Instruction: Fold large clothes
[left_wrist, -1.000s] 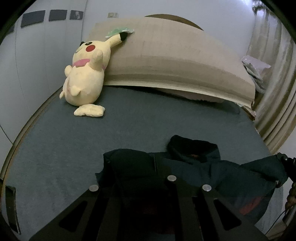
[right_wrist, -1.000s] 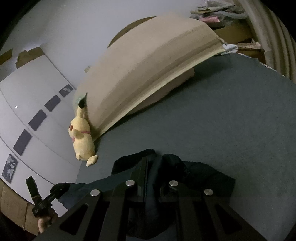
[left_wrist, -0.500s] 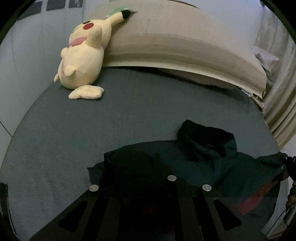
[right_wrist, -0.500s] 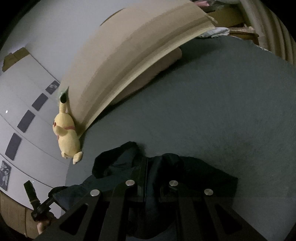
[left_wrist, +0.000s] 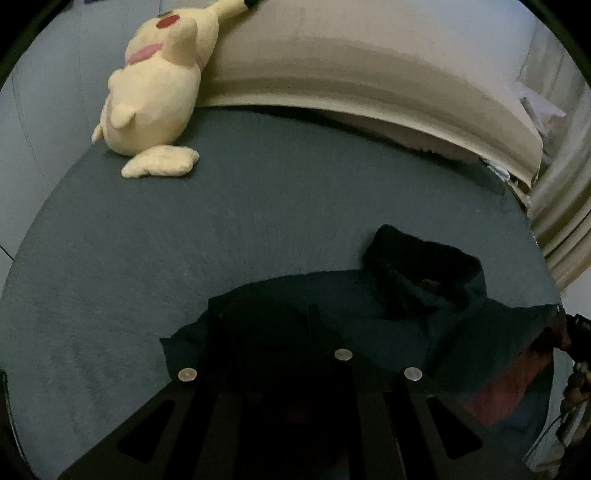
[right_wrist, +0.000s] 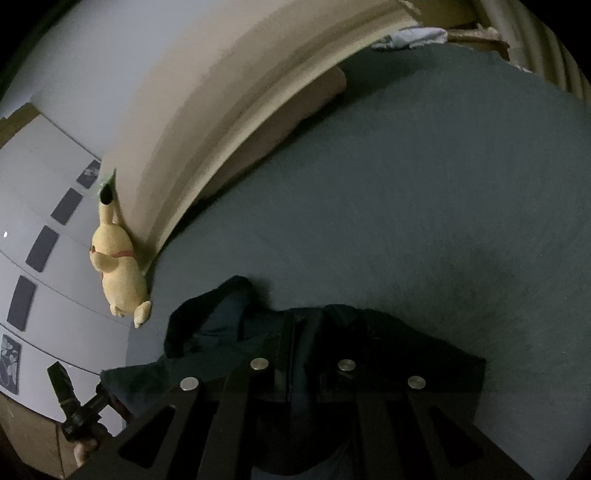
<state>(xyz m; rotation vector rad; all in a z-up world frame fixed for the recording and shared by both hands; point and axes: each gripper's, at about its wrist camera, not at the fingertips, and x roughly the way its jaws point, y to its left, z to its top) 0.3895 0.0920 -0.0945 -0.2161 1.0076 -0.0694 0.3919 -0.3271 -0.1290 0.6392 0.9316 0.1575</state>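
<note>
Both wrist views, dim light. We see a dark jacket (left_wrist: 424, 332) lying on the bed (left_wrist: 221, 229), near the bed's foot and well apart from the headboard (left_wrist: 369, 74); its fleece-lined collar (left_wrist: 417, 266) points toward the headboard. A yellow plush toy (left_wrist: 155, 96) leans against the headboard, far from the jacket.

The left gripper (left_wrist: 266, 332) has its fingers sunk in the jacket's fabric on the plush-toy side of the collar. The right gripper (right_wrist: 303, 332) sits on the fabric on the opposite side of the collar, with a narrow slit between its fingers and dark cloth showing in that slit. We judge each gripper to be clamped on a jacket edge, though the darkness hides the left fingertips and leaves that reading uncertain. In the right wrist view the left gripper's body (right_wrist: 74, 410) shows at the jacket's far corner; in the left wrist view the right gripper's (left_wrist: 576, 332) edge shows at the corner nearest the curtain (left_wrist: 561, 206).

The relation that governs the coming move: the jacket lies directly ahead of and beneath both grippers, its long axis runs from one gripper to the other, crosswise to the collar-to-headboard line, and each gripper holds one end, so neither is nearer. We judge the garment is being laid out flat, and that a fold would carry one held end across the collar toward the other.
</note>
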